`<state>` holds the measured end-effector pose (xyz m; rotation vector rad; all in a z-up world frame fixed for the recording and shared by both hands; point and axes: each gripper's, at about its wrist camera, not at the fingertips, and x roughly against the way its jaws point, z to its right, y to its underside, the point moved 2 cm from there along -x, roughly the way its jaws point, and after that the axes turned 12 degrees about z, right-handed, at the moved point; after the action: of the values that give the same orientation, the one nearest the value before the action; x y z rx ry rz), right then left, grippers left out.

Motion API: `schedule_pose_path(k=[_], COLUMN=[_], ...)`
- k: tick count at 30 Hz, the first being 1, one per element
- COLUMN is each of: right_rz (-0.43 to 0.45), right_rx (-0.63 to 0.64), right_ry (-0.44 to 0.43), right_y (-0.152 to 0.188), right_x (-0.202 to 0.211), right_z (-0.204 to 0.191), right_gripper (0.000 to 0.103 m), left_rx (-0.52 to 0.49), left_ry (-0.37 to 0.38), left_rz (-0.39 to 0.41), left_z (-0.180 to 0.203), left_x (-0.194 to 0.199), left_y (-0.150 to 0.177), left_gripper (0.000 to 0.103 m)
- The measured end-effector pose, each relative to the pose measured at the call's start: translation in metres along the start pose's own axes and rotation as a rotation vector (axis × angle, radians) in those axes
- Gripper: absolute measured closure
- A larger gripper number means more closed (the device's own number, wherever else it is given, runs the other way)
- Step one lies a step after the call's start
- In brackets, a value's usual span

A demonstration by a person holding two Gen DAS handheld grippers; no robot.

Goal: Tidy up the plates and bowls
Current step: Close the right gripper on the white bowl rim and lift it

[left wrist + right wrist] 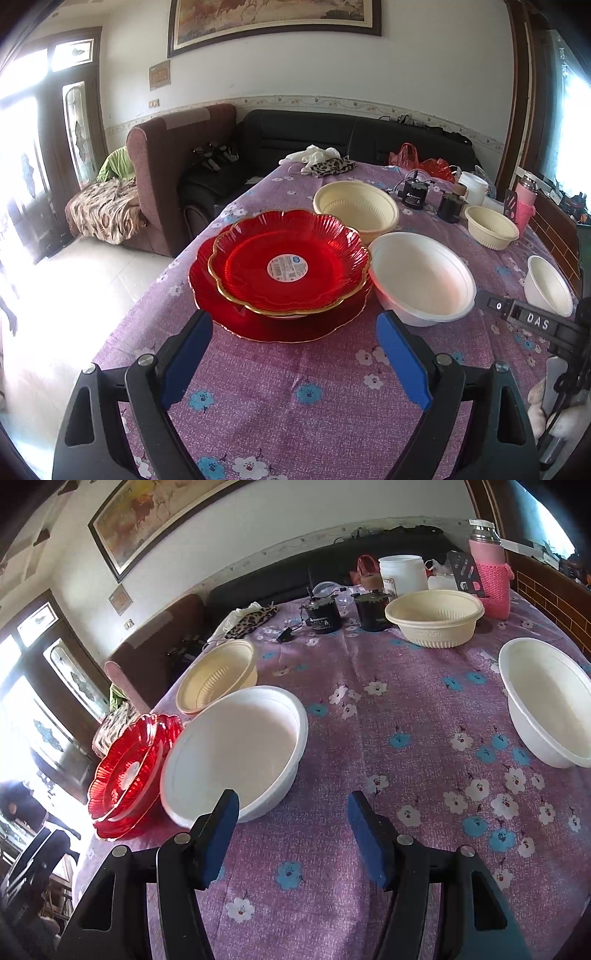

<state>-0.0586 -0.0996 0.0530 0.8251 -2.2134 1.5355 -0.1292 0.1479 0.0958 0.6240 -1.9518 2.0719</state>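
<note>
Both claws gape empty above worktop's near edge: left claw [293, 354], right claw [291, 834]. Risk knocking scalloped red glass plates [288, 264] against round white foam bowl [421, 277] alongside.

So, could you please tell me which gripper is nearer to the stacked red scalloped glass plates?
Left. The left gripper hangs open just short of the red plates' near rim; the right gripper, also open, sits beyond the neighbouring white bowl.

Both tongs [293, 328] [293, 812] — black frames, blue pads, silver screws; "DAS" lettering on one.
</note>
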Motion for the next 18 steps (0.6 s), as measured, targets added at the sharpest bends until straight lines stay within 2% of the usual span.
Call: schedule_pose_path(k=[7, 18], right_rz=[-0.027, -0.145], right_rx=[-0.041, 0.03], right_ry=[0.042, 0.077], right_y=[-0.015, -0.014], right_x=[-0.025, -0.08], right_z=[0.008, -0.016], right_gripper=[0.037, 0.037], left_rx=[0.031, 0.03], left_ry=[0.005, 0.023], left_rz=[-0.022, -0.05], left_z=[-0.008, -0.005], left_x=[-0.005, -0.012], left_y=[0.001, 0.003], left_gripper=[0.013, 0.013])
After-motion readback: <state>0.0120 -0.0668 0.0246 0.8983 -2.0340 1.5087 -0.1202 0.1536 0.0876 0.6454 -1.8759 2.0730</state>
